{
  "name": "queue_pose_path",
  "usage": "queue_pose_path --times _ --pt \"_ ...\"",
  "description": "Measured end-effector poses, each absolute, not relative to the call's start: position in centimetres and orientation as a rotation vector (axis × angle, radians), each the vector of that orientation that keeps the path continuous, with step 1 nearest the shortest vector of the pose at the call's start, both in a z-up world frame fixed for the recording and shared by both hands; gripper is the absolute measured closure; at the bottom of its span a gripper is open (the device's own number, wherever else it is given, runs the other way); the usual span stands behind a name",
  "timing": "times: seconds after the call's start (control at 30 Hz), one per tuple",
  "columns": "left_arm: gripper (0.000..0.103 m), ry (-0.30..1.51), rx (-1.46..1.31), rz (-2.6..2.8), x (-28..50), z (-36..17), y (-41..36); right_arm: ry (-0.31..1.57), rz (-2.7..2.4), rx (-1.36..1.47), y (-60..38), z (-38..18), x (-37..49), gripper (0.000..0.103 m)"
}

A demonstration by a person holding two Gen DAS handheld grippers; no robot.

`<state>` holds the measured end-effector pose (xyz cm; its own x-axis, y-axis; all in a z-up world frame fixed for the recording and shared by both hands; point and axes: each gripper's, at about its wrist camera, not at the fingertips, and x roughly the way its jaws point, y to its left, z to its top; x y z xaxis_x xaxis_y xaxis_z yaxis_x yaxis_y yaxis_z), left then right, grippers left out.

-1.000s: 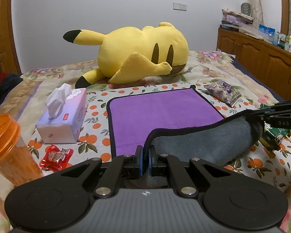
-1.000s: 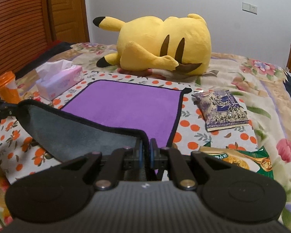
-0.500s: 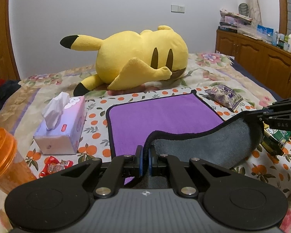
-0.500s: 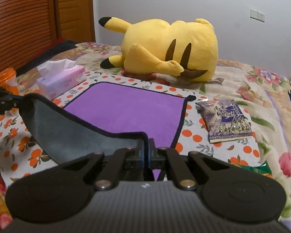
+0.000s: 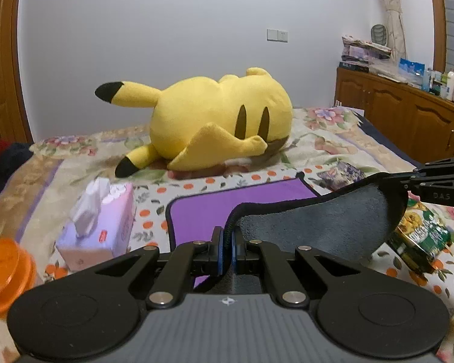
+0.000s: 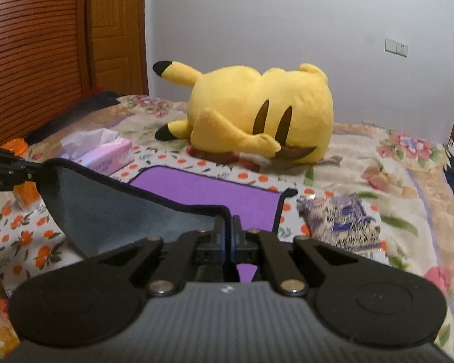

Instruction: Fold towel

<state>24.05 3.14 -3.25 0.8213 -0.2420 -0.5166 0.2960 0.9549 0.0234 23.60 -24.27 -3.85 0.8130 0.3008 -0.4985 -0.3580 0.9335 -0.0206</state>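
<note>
A purple towel [image 5: 242,208] with a grey underside and black hem lies on the bed; it also shows in the right wrist view [image 6: 202,190]. Its near edge is lifted, grey side [image 5: 317,220] facing me. My left gripper [image 5: 227,249] is shut on the near left corner. My right gripper [image 6: 228,239] is shut on the near right corner; it shows from the side in the left wrist view [image 5: 408,183]. The lifted edge hangs between the two grippers above the flat far half.
A yellow plush toy [image 5: 221,127] lies just beyond the towel. A tissue box [image 5: 100,220] and an orange cup [image 5: 6,275] stand on the left. Snack packets [image 6: 345,220] [image 5: 420,239] lie on the right. A wooden cabinet [image 5: 408,118] stands far right.
Both grippers have risen and moved forward toward the plush toy, carrying the near edge of the towel higher over the flat purple part.
</note>
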Motion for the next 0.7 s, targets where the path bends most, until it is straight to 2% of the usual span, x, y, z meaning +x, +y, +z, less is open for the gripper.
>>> queue_pose_path --times 0.7 --pt "0.097 0.469 0.161 -0.226 30.6 -2.7 3.0 0.464 0.331 -0.203 -22.8 -3.3 29.7 0.100"
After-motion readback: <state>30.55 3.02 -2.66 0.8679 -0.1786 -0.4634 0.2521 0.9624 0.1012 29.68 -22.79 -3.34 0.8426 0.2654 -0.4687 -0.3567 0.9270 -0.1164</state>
